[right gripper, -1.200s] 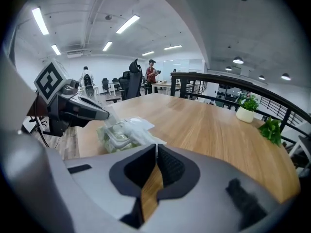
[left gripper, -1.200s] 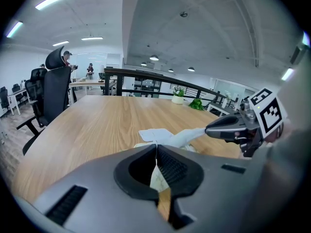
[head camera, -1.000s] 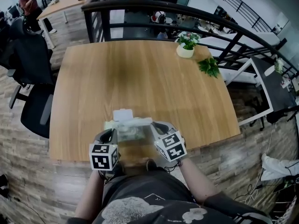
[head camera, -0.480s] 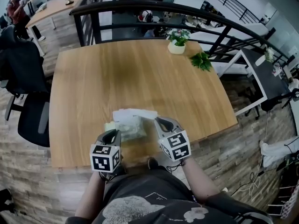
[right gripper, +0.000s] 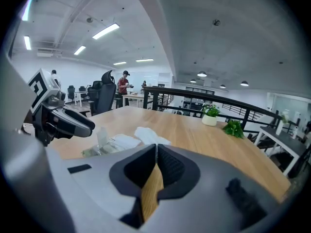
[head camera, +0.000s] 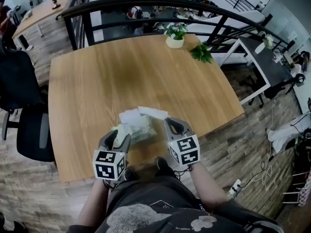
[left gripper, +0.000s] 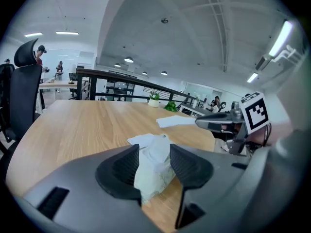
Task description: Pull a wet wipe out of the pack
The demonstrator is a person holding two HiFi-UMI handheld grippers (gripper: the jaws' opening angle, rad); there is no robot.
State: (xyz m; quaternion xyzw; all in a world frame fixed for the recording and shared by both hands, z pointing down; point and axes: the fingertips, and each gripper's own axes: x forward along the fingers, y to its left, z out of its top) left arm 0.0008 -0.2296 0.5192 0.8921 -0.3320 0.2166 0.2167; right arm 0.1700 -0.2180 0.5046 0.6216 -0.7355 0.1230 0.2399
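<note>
The left gripper (left gripper: 153, 152) has its jaws opening, and the pack (left gripper: 154, 171), a soft, crinkled plastic pouch, lies between them with its long axis running ahead of the tips. The right gripper (right gripper: 155, 148), jaws pressed together, pinches the edge of the wet wipe (right gripper: 148, 136). This limp white sheet spreads ahead of them (seemingly free of the pack) over the wood-grain tabletop (head camera: 146, 76).

No lettering, brand or number can be read; the wipe pack (head camera: 140, 131) is too blurred to show any.
</note>
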